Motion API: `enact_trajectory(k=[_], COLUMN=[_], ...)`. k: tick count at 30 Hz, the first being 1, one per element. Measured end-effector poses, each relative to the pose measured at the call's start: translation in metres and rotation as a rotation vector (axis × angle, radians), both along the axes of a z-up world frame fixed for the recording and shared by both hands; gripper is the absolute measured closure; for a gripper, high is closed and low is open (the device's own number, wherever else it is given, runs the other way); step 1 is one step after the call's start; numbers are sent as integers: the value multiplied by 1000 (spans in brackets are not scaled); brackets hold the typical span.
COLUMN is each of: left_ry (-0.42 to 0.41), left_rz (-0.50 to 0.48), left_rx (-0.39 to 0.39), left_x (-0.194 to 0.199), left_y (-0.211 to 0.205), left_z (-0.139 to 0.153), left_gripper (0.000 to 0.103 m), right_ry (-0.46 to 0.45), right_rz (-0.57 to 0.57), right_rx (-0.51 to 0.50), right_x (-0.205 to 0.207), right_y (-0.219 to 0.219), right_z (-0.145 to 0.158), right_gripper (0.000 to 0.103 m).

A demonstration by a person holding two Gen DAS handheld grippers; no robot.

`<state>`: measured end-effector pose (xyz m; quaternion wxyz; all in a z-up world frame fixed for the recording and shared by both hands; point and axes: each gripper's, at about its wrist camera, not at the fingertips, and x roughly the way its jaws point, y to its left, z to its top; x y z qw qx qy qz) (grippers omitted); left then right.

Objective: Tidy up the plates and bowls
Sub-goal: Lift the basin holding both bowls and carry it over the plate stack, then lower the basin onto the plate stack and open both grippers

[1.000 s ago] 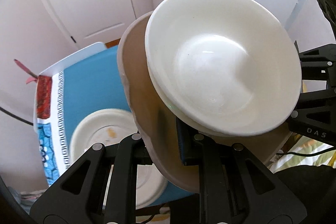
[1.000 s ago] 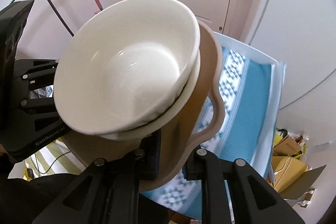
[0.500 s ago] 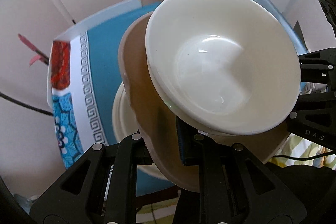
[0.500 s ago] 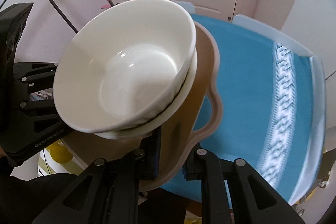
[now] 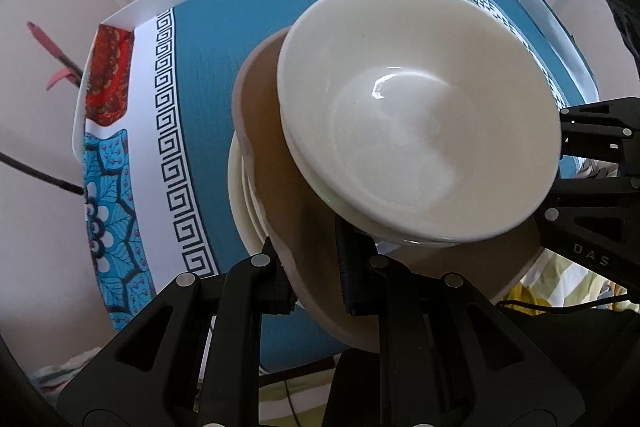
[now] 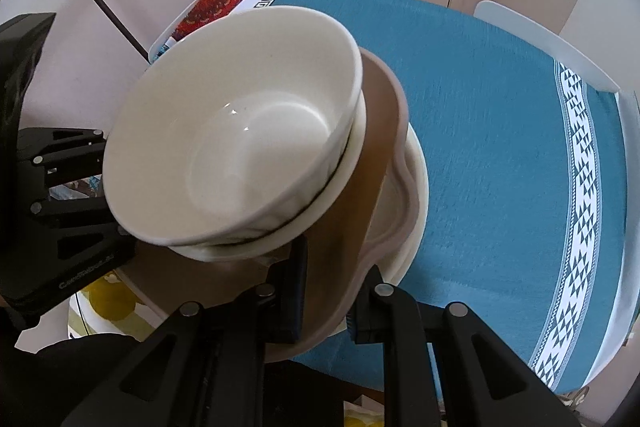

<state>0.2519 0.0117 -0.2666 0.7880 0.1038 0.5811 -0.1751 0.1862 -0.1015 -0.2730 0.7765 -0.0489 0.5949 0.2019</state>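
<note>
- Both claws, your left claw [image 5: 316, 275] and right claw [image 6: 326, 297], pinch opposite rims of the tan scalloped plate [image 5: 276, 211] carrying two nested white ceramic bowls [image 5: 416, 135].
- Below waits a cream plate stack [image 6: 416, 211] on the blue-clothed bench [image 6: 500, 131]; setting down remains.

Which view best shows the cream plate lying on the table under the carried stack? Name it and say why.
The right wrist view: the cream plate shows a long arc of rim beside the brown plate, with blue tablecloth around it. The left wrist view gives only a narrower crescent, mostly hidden behind that brown plate.
</note>
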Motion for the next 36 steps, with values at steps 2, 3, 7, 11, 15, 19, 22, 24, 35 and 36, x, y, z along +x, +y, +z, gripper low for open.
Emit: enact_trajectory(k=[2, 3, 7, 11, 15, 19, 22, 24, 35, 36], left_ry=[-7, -8, -11, -3, 8, 36, 78, 108, 182, 186], left_rz=[0, 0, 4, 5, 10, 11, 30, 40, 47, 47], left_rx=[0, 1, -5, 10, 27, 46, 37, 27, 51, 52], left_x=[0, 0, 1, 2, 4, 6, 10, 11, 11, 12], left_y=[0, -1, 0, -2, -5, -8, -8, -8, -18, -18], left_z=[-1, -1, -3, -6, -6, -7, -8, -9, -11, -11], left_gripper=[90, 90, 90, 90, 89, 89, 87, 85, 78, 78], right_ry=[-13, -16, -26, -30, -22, -9, 12, 38, 106, 108], right_rz=[0, -2, -5, 1, 7, 10, 15, 7, 8, 12], right_rx=[-6, -6, -13, -24, -36, -40, -37, -23, 10, 11], right_x=[0, 1, 0, -2, -1, 1, 4, 6, 11, 11], right_y=[1, 1, 2, 3, 3, 3, 2, -2, -10, -11], right_z=[1, 1, 1, 2, 1, 1, 0, 0, 7, 9], right_gripper=[88, 88, 88, 88, 88, 88, 88, 88, 83, 82])
